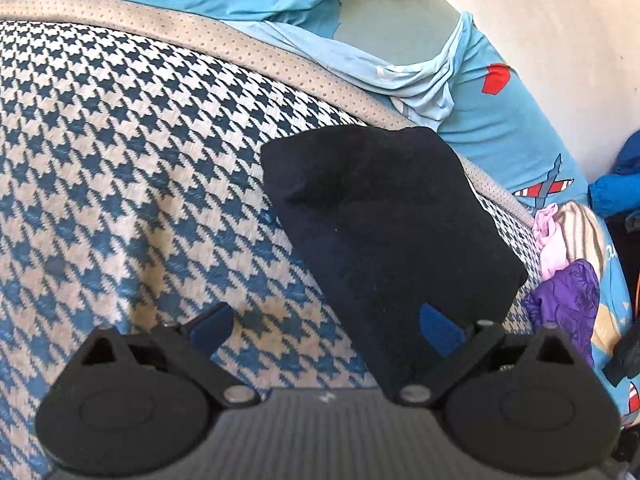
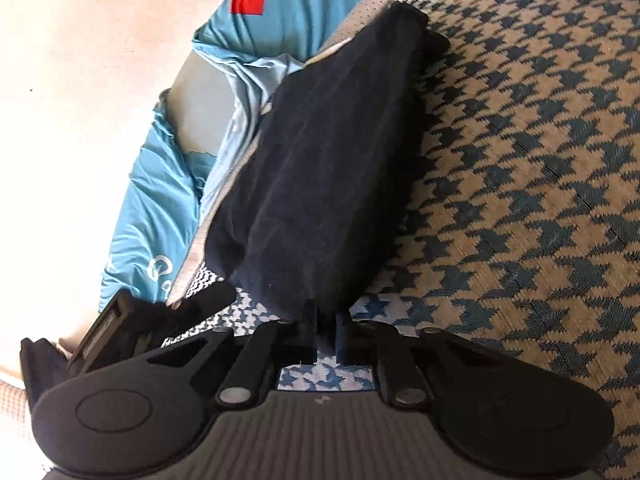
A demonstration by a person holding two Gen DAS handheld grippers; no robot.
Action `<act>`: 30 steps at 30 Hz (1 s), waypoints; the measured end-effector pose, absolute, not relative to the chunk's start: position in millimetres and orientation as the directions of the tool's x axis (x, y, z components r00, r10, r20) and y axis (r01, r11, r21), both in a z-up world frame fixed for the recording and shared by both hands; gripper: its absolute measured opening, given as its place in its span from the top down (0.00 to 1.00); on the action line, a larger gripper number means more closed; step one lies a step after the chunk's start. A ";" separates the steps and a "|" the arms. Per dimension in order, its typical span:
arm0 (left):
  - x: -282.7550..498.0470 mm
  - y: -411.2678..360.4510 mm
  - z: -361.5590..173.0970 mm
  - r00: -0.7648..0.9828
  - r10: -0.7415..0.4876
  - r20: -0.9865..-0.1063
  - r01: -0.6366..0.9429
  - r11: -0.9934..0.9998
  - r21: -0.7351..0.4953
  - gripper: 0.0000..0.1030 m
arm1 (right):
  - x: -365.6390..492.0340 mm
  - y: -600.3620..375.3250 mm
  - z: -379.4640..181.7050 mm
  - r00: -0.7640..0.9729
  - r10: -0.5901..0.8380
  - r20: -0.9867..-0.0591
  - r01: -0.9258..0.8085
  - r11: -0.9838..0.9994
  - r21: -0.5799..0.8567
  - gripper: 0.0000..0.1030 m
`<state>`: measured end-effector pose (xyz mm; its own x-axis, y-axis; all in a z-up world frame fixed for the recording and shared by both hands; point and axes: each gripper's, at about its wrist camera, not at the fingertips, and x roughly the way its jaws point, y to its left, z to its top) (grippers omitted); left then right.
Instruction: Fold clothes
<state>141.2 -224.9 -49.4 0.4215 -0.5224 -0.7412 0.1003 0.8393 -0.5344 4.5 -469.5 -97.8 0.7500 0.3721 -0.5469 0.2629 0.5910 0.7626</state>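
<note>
A folded black garment point(image 1: 384, 216) lies on the blue-and-cream houndstooth blanket point(image 1: 120, 160), near the blanket's dotted beige border. My left gripper point(image 1: 326, 328) is open just above the blanket. Its right blue pad point(image 1: 440, 326) sits over the garment's near corner and its left pad point(image 1: 212, 324) is over bare blanket. In the right wrist view the same black garment point(image 2: 328, 168) stretches away from me. My right gripper point(image 2: 326, 320) is shut on the garment's near end, with the cloth bunched at its fingertips. A black part of the other gripper point(image 2: 132, 328) shows at the lower left.
A light blue printed sheet point(image 1: 500, 128) lies crumpled beyond the blanket's border, baring a grey patch point(image 1: 384, 28). Pink point(image 1: 552, 240) and purple point(image 1: 568, 296) clothes are piled at the right, with a blue item point(image 1: 620, 184) behind them. A cream surface point(image 2: 80, 80) lies past the sheet.
</note>
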 end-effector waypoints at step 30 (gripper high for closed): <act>153.1 -274.7 -57.4 0.391 -0.602 -0.696 0.016 0.761 -0.649 0.55 | 3.3 -481.1 -69.9 0.774 0.429 -0.465 0.207 0.523 0.827 0.91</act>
<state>153.1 -274.7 -57.4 0.3911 -0.6021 -0.6961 0.0158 0.7606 -0.6490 3.3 -481.1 -69.9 0.7743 0.4291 -0.4650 0.2071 0.5226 0.8270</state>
